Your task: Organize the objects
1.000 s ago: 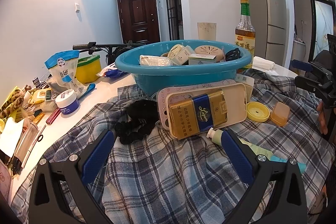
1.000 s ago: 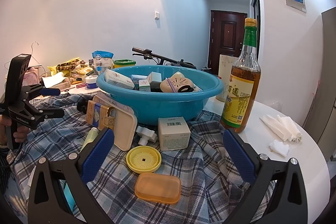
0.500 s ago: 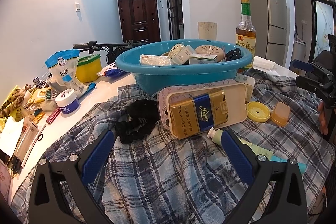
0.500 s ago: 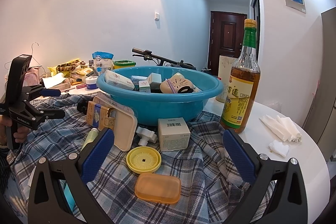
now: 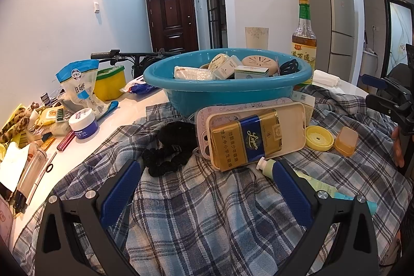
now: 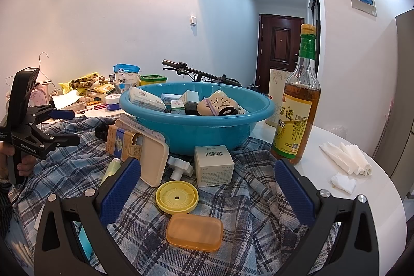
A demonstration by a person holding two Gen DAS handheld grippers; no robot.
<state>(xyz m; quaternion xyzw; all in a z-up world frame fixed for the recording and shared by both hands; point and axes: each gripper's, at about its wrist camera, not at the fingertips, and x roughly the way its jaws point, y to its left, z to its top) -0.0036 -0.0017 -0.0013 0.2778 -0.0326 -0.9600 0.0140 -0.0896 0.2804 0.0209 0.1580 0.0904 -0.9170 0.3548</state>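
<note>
We read "Liqun" on the gold-and-blue cigarette pack (image 5: pixel 245 139) lying in a beige phone case (image 5: pixel 292 126); both our grippers' fingers (image 5: pixel 120 192) spread wide, empty.

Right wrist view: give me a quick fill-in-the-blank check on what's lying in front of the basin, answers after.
1. The orange soap case lies on the plaid ____.
2. The round lid just behind it is coloured ____.
3. The white box carries a ____ on its top face.
4. The right gripper is open and holds ____.

Missing words: cloth; yellow; barcode; nothing
</note>
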